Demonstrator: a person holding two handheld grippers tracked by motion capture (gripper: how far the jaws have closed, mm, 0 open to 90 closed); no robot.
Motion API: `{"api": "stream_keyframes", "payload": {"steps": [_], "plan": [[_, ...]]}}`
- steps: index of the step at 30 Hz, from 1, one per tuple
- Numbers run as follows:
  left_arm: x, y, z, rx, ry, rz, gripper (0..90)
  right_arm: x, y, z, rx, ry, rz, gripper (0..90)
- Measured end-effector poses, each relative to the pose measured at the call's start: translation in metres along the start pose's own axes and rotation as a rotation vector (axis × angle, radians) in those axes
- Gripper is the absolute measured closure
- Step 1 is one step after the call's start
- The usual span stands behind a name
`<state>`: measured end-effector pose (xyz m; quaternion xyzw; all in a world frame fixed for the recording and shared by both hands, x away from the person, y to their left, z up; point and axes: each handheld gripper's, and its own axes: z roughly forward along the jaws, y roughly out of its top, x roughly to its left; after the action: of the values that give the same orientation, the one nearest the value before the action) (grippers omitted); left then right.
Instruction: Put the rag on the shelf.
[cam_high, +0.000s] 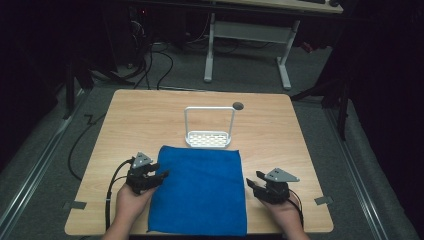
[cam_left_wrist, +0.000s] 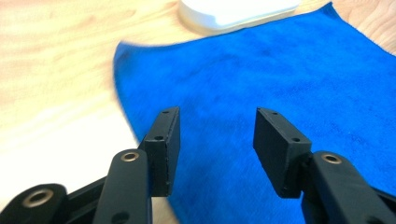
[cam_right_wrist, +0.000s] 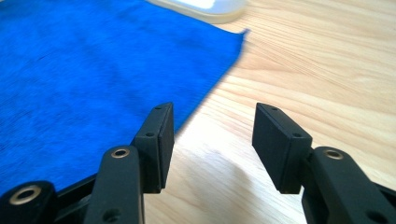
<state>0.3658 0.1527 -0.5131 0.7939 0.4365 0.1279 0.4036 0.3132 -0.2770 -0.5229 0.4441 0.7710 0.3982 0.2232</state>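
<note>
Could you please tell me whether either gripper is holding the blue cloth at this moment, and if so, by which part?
Nothing is held. The left gripper and right gripper both stand open, beside the blue cloth's side edges.

A light wood-grain counter (cam_high: 140, 115) with rounded corners stands on a grey floor, with a small dark round hole near its far edge. Flat on the counter lies a blue cloth (cam_high: 200, 190), spread out and reaching from the middle to the near edge, where it hangs slightly over. Just beyond the cloth's far edge, touching or very nearly touching it, stands a small white rack (cam_high: 209, 138) with a perforated base and a tall wire loop rising from it, and two grey tape pieces are stuck near the counter's near corners.
</note>
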Motion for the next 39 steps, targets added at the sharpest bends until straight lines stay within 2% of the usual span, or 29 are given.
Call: {"api": "stream_keyframes", "payload": {"steps": [4, 6, 10, 15, 22, 26, 30, 39], "plan": [[0.003, -0.002, 0.003, 0.020, 0.011, 0.008, 50.1, -0.001, -0.001, -0.002, -0.010, -0.009, 0.005, 49.2], [0.004, -0.002, 0.003, 0.011, 0.003, -0.002, 50.1, 0.003, 0.001, -0.001, -0.018, -0.014, -0.022, 49.2], [0.005, -0.001, 0.001, 0.004, 0.004, 0.001, 49.4, 0.004, 0.001, 0.002, -0.001, -0.010, -0.037, 48.9], [0.006, -0.001, 0.002, 0.004, 0.000, 0.001, 48.9, 0.003, -0.001, 0.002, 0.003, -0.006, -0.021, 48.8], [0.005, -0.001, 0.002, 0.003, 0.000, 0.002, 47.9, 0.003, -0.001, 0.002, 0.000, -0.005, -0.023, 48.8], [0.005, -0.001, 0.002, 0.005, 0.001, 0.016, 48.5, 0.003, -0.001, 0.002, -0.002, -0.003, -0.025, 48.8], [0.005, -0.001, 0.001, -0.007, 0.013, 0.021, 48.4, 0.003, -0.002, 0.002, 0.004, 0.000, -0.039, 49.4], [0.012, -0.001, 0.000, -0.045, 0.026, 0.014, 47.9, 0.002, -0.002, 0.002, -0.012, 0.012, -0.029, 51.1]]}}
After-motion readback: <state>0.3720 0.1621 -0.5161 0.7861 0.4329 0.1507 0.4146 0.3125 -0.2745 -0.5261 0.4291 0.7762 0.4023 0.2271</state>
